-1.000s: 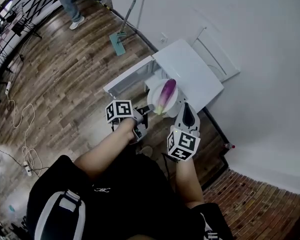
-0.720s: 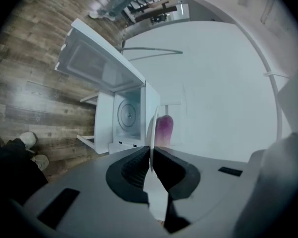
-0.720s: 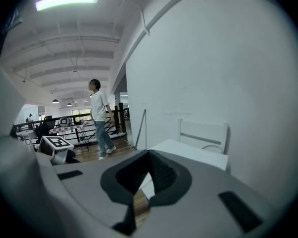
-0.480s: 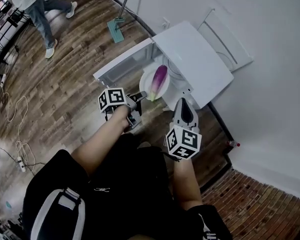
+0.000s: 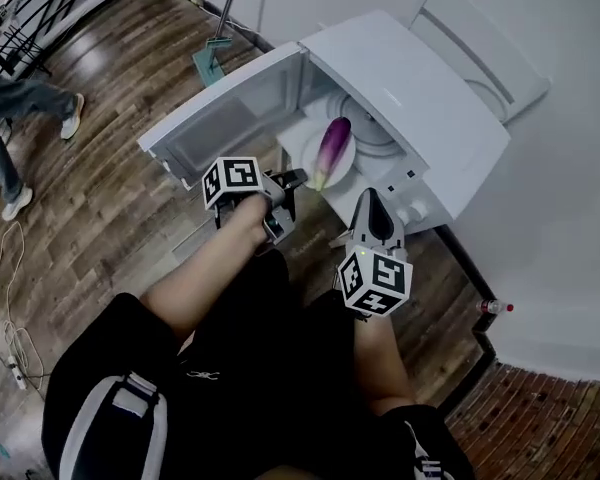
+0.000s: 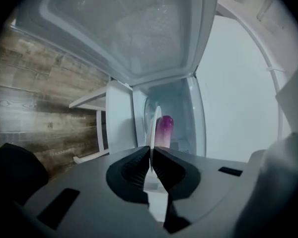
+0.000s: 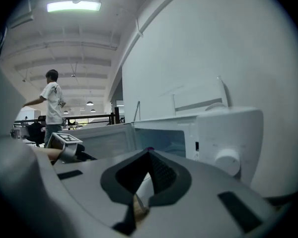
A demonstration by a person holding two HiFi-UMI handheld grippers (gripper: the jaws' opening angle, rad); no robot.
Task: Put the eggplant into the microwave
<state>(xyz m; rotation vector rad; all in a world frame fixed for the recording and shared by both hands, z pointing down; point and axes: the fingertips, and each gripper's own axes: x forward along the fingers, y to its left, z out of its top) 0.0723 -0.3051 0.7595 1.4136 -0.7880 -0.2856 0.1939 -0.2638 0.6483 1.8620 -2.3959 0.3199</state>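
- Underfoot, from 7 to 11 o'clock in the head view, lies a wood floor [image 5: 110, 198].
- At 1 o'clock from the grippers, a white microwave [image 5: 420, 108] sits by the white wall. Its door [image 5: 220, 118] is swung open toward 10 o'clock, and the cavity faces the person.
- At 9 o'clock on the frame edge, a bystander's legs [image 5: 5, 108] show.
- Left gripper [image 5: 295, 180]: it points toward 1 o'clock. Its jaws are narrow, pinching the plate's rim at the plate's 7 o'clock edge, and its own view shows the rim edge-on between them.
- Right gripper [image 5: 370, 200]: it points toward 12 o'clock at the plate's 4 o'clock side. Its jaws are nearly together, with a white sliver of the plate between them.
- A white plate [image 5: 310, 153] hangs between the two grippers, right at the microwave's mouth, just in front of the cavity.
- The eggplant [image 5: 332, 146], purple fading to pale, lies on the plate, running from 1 to 7 o'clock.
- A small bottle [image 5: 495, 308] lies on the floor at 4 o'clock, well apart.
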